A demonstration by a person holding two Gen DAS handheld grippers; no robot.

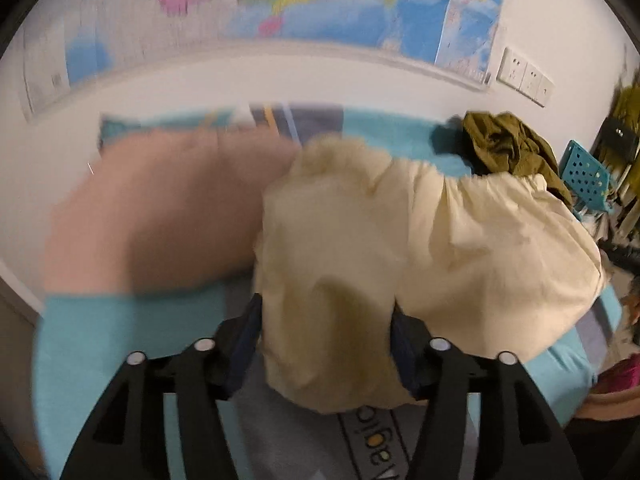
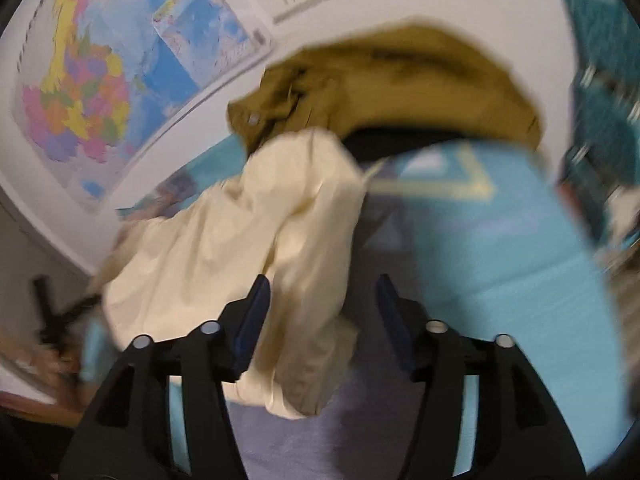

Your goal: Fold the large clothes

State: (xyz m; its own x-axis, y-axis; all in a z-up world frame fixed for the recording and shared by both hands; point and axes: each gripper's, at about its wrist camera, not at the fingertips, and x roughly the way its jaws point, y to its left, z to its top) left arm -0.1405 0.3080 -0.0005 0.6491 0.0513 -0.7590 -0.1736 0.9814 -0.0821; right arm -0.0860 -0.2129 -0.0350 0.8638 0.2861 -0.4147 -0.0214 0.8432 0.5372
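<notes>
We are working over the blue mat (image 1: 120, 344), and the biggest thing on it is the cream garment (image 1: 460, 248), heaped from the centre of the left wrist view out toward three o'clock. That is what we are folding, and it is bunched rather than spread, so any crease made now would probably lock in wrinkles.

At nine o'clock of that view lies a pinkish cloth (image 1: 160, 216), too blurred for us to say whether it touches the cream one. If it does, we could drag it along.

At one o'clock sits the olive garment (image 1: 508, 144), heaped on the mat's far edge. In the right wrist view it fills twelve o'clock and the cream fabric runs right up against it. A hard pull toward us might tow the olive pile with it or snag on its snaps.

The left gripper (image 1: 326, 344) has a thick wad of cream fabric filling the space between its pads, so we read it as holding the garment by a bundle, not an edge. A bundle can slip out layer by layer.

The right gripper (image 2: 320, 324) stands moderately wide. Cream fabric hangs against the left pad, while the right pad shows a clear gap, so we judge it unclamped. If we lift now, that side falls.
</notes>
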